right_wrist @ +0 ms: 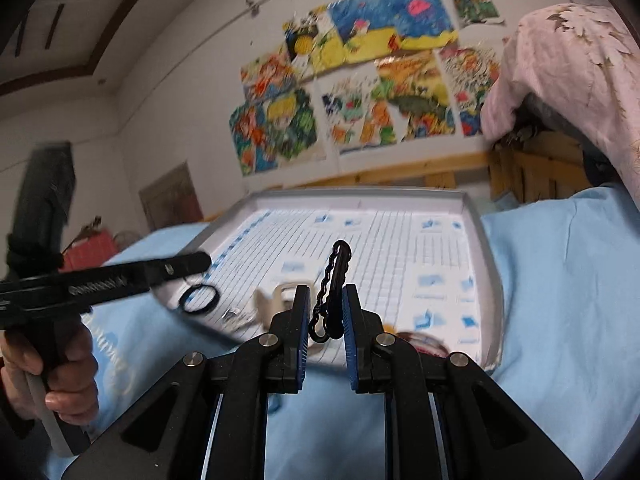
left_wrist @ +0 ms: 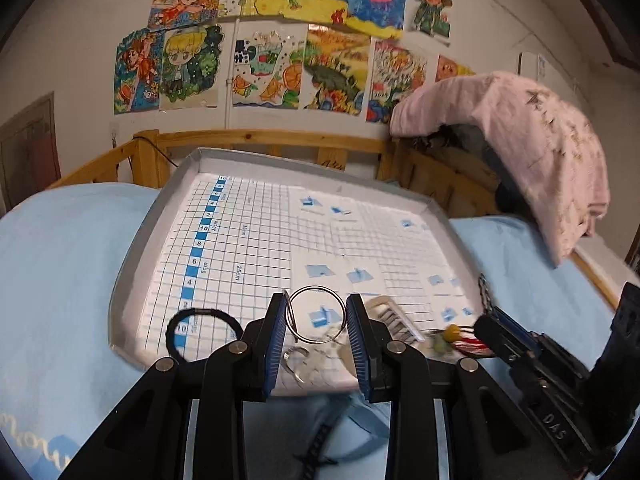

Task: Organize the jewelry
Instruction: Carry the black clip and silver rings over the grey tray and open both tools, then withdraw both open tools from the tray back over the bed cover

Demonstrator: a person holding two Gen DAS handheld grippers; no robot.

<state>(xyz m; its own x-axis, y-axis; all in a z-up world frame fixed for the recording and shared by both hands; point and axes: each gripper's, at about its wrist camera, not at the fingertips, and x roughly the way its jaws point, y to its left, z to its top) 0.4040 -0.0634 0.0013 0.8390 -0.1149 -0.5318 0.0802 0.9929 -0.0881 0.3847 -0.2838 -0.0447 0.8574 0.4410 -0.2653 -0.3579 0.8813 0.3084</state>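
Your left gripper (left_wrist: 316, 316) clamps a silver ring (left_wrist: 316, 314) above the tray (left_wrist: 160, 204); your right gripper (right_wrist: 326, 308) pinches a black chain (right_wrist: 330, 292), lifted over the tray's near edge.

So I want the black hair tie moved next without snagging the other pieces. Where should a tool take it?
Grip the black hair tie on its far-left arc, coming from above with one finger inside the loop and one outside. It seems to lie flat on the tray, and that side faces away from the left tool and the metal ring there.
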